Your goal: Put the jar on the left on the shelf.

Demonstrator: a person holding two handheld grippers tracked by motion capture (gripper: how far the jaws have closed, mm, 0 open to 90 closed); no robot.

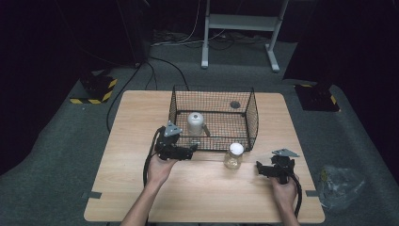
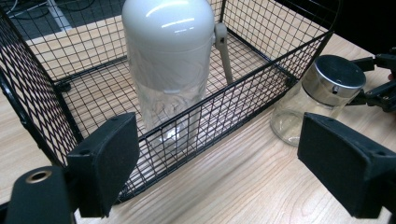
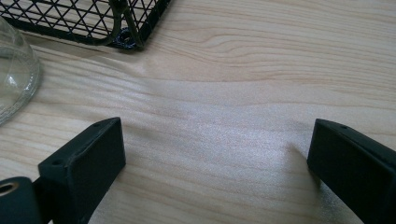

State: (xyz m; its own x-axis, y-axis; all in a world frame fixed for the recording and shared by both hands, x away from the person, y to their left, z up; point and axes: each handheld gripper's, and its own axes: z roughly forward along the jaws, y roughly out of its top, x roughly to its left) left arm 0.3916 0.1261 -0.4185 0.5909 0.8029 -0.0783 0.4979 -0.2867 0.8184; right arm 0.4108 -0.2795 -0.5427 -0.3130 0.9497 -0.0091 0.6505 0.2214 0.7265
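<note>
A black wire basket (image 1: pixel 251 117) stands in the middle of the wooden table (image 1: pixel 141 117). Inside it is an upright clear bottle with a tall white cap (image 1: pixel 195 123) (image 2: pixel 168 56). Just outside the basket's front wall stands a glass jar with a metal lid (image 1: pixel 234 155) (image 2: pixel 322 93), and its edge shows in the right gripper view (image 3: pixel 14 79). My left gripper (image 1: pixel 192 150) (image 2: pixel 226 163) is open at the basket's front left, its jaws wide with nothing between them. To the right of the jar, my right gripper (image 1: pixel 260 168) (image 3: pixel 215 163) is open over bare wood.
A small dark round thing (image 1: pixel 235 104) lies in the basket's far right corner. On the floor are a crumpled plastic bag (image 1: pixel 341 183) at the right, striped black-and-yellow blocks (image 1: pixel 99 89) (image 1: pixel 317 96) and a metal frame with cables (image 1: pixel 240 28) behind.
</note>
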